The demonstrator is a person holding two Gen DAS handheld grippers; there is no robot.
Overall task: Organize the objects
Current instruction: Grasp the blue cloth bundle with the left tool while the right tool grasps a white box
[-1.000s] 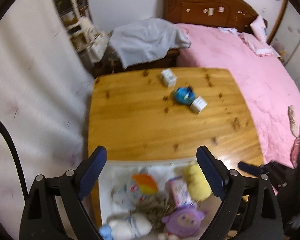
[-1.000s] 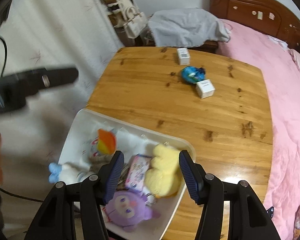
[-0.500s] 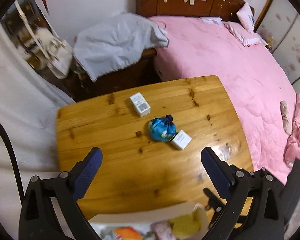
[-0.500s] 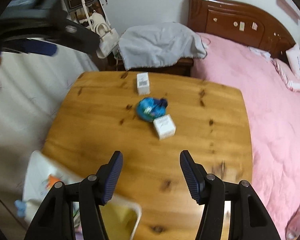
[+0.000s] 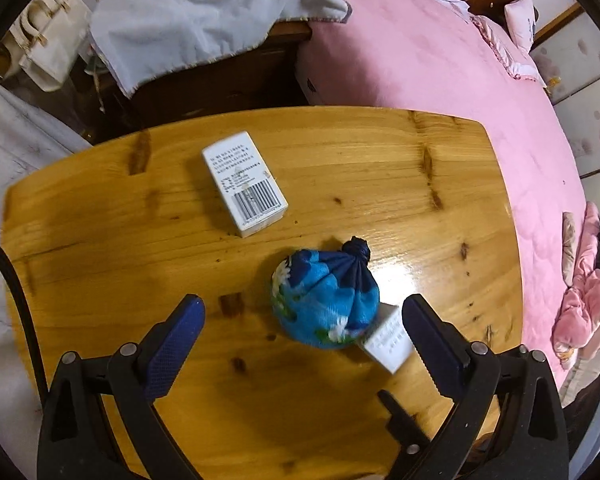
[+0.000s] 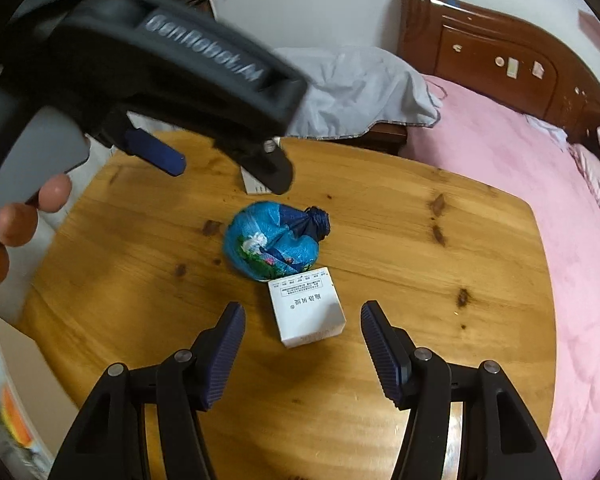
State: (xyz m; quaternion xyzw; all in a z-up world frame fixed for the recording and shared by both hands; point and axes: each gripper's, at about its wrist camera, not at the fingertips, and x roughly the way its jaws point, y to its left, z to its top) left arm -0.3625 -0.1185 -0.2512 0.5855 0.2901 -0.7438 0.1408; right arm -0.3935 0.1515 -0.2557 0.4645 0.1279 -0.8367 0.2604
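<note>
A blue knotted cloth bundle (image 5: pixel 326 300) lies mid-table, also in the right wrist view (image 6: pixel 274 240). A small white box (image 6: pixel 306 312) touches its near side, partly hidden behind the bundle in the left wrist view (image 5: pixel 386 342). A second white box with a barcode (image 5: pixel 244 182) lies farther back. My left gripper (image 5: pixel 302 316) is open and empty, hovering over the bundle; it shows from the side in the right wrist view (image 6: pixel 220 168). My right gripper (image 6: pixel 302 330) is open and empty, its jaws on either side of the small white box.
The wooden table (image 5: pixel 120 280) stands beside a pink bed (image 5: pixel 440 64). A white bin of toys (image 6: pixel 8 400) sits at the table's near-left edge. A grey cloth (image 5: pixel 204 8) covers furniture behind the table, with a white bag (image 5: pixel 44 48) to the left.
Both grippers have moved forward from over the toy bin to the middle of the table, closing on the blue bundle and the small white box. Both have stayed open.
</note>
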